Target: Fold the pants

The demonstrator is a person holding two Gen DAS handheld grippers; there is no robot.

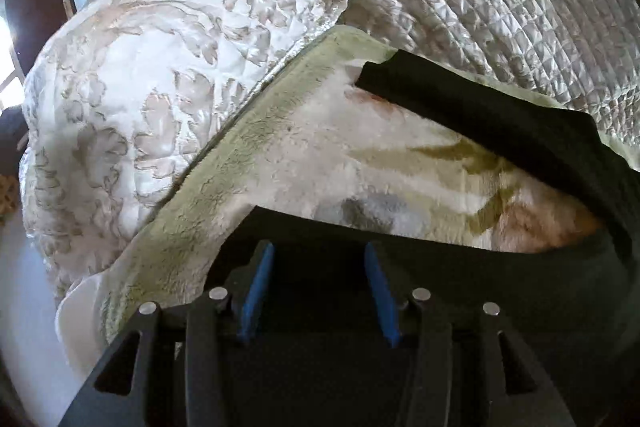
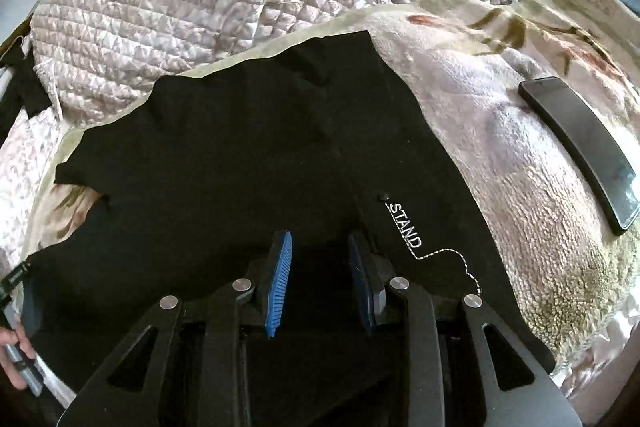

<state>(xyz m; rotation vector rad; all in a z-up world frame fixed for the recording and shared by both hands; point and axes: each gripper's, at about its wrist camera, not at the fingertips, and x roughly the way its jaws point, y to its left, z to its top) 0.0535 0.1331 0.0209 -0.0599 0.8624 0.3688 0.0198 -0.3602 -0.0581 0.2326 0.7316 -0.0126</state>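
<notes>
**Claws apart over black pants on the bed**

Both claws stand with a wide gap between their blue pads and nothing gripped. Right claw (image 2: 318, 259) hangs low over the near part of the pants (image 2: 248, 155), its pads just above or perhaps brushing the cloth; contact cannot be told. Left claw (image 1: 320, 267) sits over the near edge of the same pants (image 1: 500, 131), whose dark cloth runs under it and stretches away to the far right as a long strip.

The pants lie spread on a fluffy blanket (image 2: 500, 155) with faded leaf and flower print, which covers the bed. Beyond it, on the far side, is a quilted cover (image 2: 180, 7), and to the left in the left view a shiny patterned quilt (image 1: 140, 99). A dark phone (image 2: 580, 151) lies on the blanket to the right of the pants, apart from them. White stitched lettering (image 2: 406, 225) reading STAND marks the cloth just right of the right claw.

The pants look soft, light and limp, likely a knit that will sag and drape rather than hold a shape. Their far edge is wavy and creased, so it should bunch easily. The plush blanket may cling and drag the cloth a little. A sound hold would be a pinch on an outer edge or hem, one claw at each end of the same edge, so the layer lifts evenly and folds over without twisting. Black on black hides the seams, so layers are hard to tell apart.
</notes>
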